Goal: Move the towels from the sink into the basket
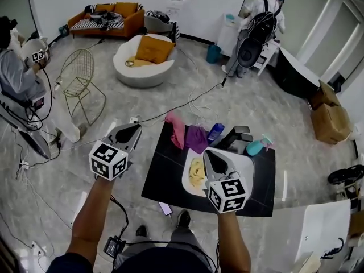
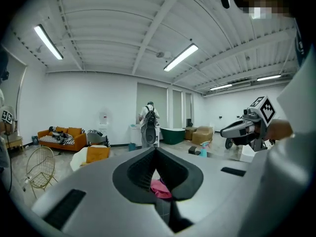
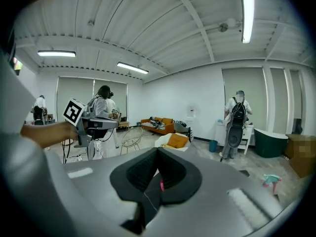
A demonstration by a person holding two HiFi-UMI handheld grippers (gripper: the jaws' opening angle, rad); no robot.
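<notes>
Perhaps soft, crumpled yellow towel [image 1: 197, 172]

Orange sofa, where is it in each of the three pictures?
Head view: the orange sofa is at the top left, against the far wall.
Left gripper view: low at the left side.
Right gripper view: near the middle, by the far wall.
Shared landmark: the person with the backpack stands to the right of the sofa in all three.
</notes>
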